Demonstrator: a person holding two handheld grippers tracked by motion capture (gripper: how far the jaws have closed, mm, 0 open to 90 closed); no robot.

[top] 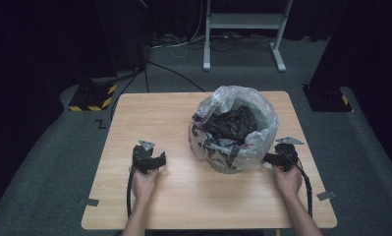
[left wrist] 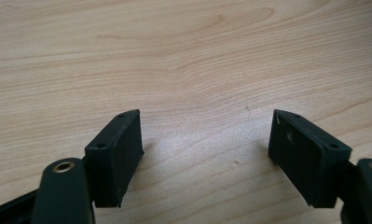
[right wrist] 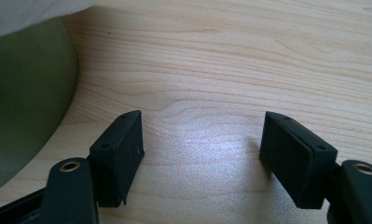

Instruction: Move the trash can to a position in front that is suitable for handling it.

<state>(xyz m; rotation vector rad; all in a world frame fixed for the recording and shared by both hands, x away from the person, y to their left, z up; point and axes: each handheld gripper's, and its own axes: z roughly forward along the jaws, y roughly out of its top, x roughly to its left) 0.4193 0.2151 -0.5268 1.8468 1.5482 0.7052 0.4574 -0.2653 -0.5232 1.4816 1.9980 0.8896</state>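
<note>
Translucent plastic, printed in red and black, lines the bin that stands on the wooden surface a little right of centre, its bag folded out over the rim and draping down the wall; dark crumpled stuff lies inside. Seen from the high view, the bin is upright, so its long axis runs straight up from the surface, and its mouth is a round opening with no side favoured.

From the right tongs the bin lies at about nine o'clock, just beside them; in the right gripper view the olive-green wall curves past the left jaw, with pale bag film at the top corner. From the left tongs the bin lies at about two o'clock, near but clearly apart, with bare wood between. The right hand is therefore the nearer one, and I judge that it would meet the draped bag edge first.

Both pairs of tongs stand wide open and hold nothing: in the left gripper view only wood grain shows between the pads, and the same is true between the right pads. Both rest low over the surface, touching neither bin nor bag as far as can be told.
</note>
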